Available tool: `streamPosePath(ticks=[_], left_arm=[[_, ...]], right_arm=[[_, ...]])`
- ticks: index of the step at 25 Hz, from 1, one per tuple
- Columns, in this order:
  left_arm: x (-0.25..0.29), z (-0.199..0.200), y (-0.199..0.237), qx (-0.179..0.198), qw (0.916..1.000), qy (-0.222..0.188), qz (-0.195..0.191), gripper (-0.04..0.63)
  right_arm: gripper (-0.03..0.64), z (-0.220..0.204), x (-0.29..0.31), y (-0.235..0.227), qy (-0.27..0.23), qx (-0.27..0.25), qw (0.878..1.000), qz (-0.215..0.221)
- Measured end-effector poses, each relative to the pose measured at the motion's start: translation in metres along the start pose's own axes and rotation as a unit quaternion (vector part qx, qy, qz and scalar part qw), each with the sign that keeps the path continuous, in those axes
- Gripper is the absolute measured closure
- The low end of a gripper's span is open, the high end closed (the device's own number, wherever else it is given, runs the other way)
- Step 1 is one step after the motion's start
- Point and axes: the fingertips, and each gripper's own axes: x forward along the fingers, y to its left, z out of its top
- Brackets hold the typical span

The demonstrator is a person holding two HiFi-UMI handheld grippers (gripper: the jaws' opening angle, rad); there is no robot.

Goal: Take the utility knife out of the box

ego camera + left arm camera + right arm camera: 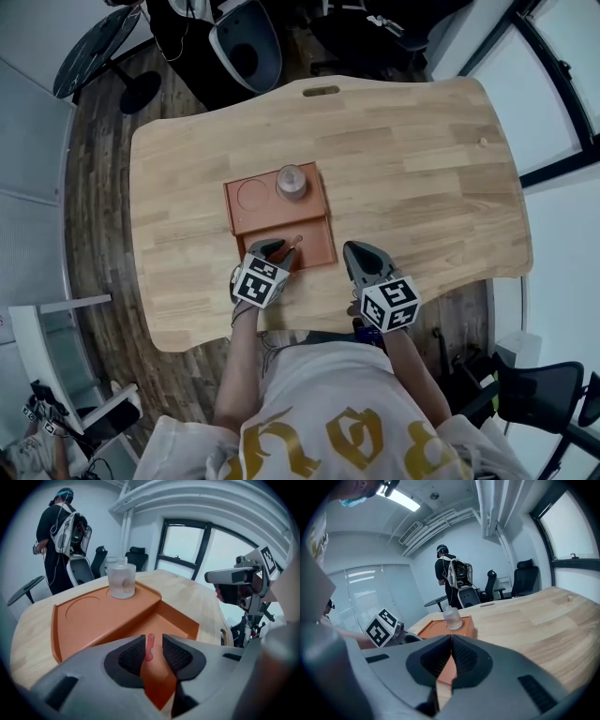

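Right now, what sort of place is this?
Probably an office or lab room: a large wooden table, black office chairs beyond it, and big windows along one wall.

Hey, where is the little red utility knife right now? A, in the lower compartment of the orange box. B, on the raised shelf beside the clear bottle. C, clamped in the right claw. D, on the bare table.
A: the utility knife lies in the lower compartment of the orange box, just ahead of the left claw, whose jaws stand apart without pressing it.
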Motion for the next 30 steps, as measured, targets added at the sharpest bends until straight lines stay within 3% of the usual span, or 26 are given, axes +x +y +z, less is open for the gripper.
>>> streamPosePath(ticks=[3,10,20,30], left_arm=[[0.010,-0.004,0.000,-0.011,0.9997,0.022,-0.009,0.483],[0.031,-0.011,0.002,0.009,0.9978,0.063,-0.017,0.482],[0.054,-0.015,0.003,0.058,0.9924,0.107,-0.019,0.475],[0.056,-0.018,0.003,0.113,0.9864,0.119,0.006,0.477]], right_arm=[[0.604,-0.006,0.003,-0.008,0.011,0.004,1.000,-0.003],[0.604,-0.010,0.012,-0.024,0.024,0.022,0.999,0.002],[0.604,-0.010,0.021,-0.042,0.026,0.049,0.998,0.002],[0.604,-0.005,0.022,-0.037,0.014,0.053,0.998,0.022]])
